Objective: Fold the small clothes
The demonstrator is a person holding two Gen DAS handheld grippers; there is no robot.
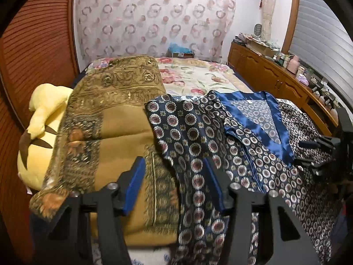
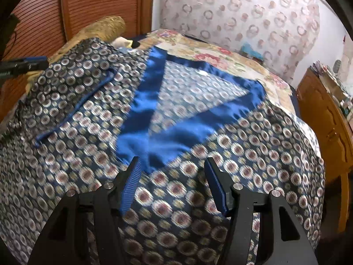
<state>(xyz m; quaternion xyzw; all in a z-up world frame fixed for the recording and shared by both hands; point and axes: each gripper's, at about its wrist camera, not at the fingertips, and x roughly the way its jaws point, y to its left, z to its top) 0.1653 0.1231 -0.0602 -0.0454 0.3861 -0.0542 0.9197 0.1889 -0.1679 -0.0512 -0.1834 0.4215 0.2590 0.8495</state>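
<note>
In the left wrist view, the left claw (image 1: 174, 167) is hanging spread with nothing between its pads, over the patterned navy garment (image 1: 198, 137) lying on the bed (image 1: 198, 75) beside an ochre blanket (image 1: 114, 119). In the right wrist view, the right claw (image 2: 172, 170) is hovering spread and empty above the garment's blue satin collar (image 2: 141, 110).

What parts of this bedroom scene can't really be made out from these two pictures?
- Patterned shirt: hem cut off by the lower edge, both views.
- Shirt print: motion-blurred, right view.
- Yellow plush toy: half hidden under the brown blanket, left view.
- Dresser clutter: too small.
</note>
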